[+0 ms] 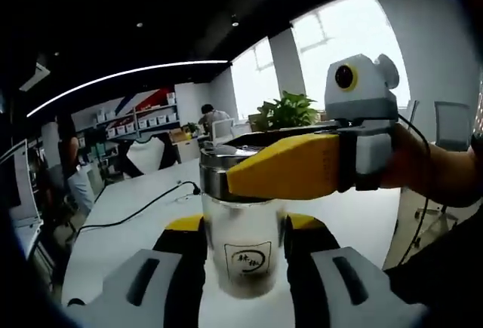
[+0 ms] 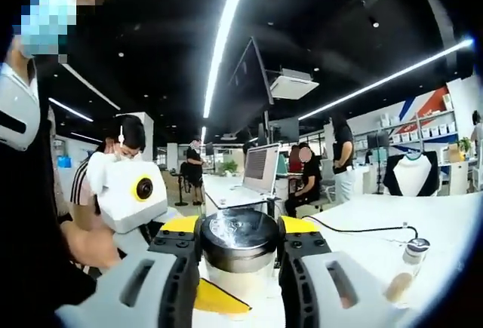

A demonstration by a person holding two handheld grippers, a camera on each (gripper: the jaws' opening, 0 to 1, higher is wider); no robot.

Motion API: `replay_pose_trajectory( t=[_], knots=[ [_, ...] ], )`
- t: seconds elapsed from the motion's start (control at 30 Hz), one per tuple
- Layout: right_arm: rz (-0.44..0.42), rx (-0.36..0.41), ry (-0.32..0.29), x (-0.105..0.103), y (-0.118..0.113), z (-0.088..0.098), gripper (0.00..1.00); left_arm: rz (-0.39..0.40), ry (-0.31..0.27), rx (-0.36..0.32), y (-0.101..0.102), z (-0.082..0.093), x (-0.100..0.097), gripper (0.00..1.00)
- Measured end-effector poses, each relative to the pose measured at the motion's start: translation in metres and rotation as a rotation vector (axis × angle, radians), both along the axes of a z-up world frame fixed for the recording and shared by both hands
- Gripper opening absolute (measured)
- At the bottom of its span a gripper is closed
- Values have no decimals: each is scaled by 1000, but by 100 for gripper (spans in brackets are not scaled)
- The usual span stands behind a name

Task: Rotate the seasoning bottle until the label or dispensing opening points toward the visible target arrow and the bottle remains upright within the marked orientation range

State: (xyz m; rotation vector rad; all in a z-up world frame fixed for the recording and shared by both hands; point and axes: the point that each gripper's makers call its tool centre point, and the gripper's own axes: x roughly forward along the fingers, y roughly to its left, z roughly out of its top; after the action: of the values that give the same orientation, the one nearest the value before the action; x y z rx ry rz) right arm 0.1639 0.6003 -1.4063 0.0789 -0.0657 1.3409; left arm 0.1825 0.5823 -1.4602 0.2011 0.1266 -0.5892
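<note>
Seasoning bottle (image 1: pixel 243 249) stands upright on the white table (image 1: pixel 128 222). Left gripper (image 1: pixel 243 249) fingers squeeze its glass body steady, so right gripper (image 2: pixel 238 249) fingers, clamping the lid (image 2: pixel 238 239), can turn it.

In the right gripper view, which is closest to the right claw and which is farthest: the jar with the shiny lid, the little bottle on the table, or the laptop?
1. Jar with the shiny lid: between the right claw jaws, nearest.
2. Little bottle: on the white table, lower right.
3. Laptop: open on a table behind the jar, farthest.
</note>
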Motion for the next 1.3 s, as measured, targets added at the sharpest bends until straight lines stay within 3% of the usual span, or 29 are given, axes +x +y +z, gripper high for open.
replay_pose_trajectory(
  t=[0.1, 0.27, 0.47, 0.6, 0.67, 0.8, 0.97, 1.2, 1.3],
  knots=[
    [49, -20, -10, 1, -1, -8, 36, 12, -1, 34, -1, -7, 1, 42],
    [2, -71, -44, 4, 7, -17, 37, 99, -6, 70, 7, -17, 10, 41],
    [-156, -8, 77, 23, 11, -24, 38, 158, 0, 55, 14, -23, 20, 41],
    [-184, 1, 114, 29, 13, -28, 38, 177, 8, 43, 17, -27, 23, 41],
    [-172, -24, 87, 30, 15, -32, 38, 181, 12, 44, 20, -31, 24, 41],
    [-109, -43, 107, 33, 17, -40, 37, 164, 21, 31, 23, -38, 26, 41],
    [-46, -58, 138, 43, 24, -55, 36, 81, 102, -90, 25, -52, 25, 40],
    [-69, -83, 171, 76, 31, -85, 36, 124, 126, -101, 47, -67, 15, 44],
    [-73, -98, 152, 90, 39, -97, 36, 157, 124, -102, 62, -67, 9, 45]
  ],
)
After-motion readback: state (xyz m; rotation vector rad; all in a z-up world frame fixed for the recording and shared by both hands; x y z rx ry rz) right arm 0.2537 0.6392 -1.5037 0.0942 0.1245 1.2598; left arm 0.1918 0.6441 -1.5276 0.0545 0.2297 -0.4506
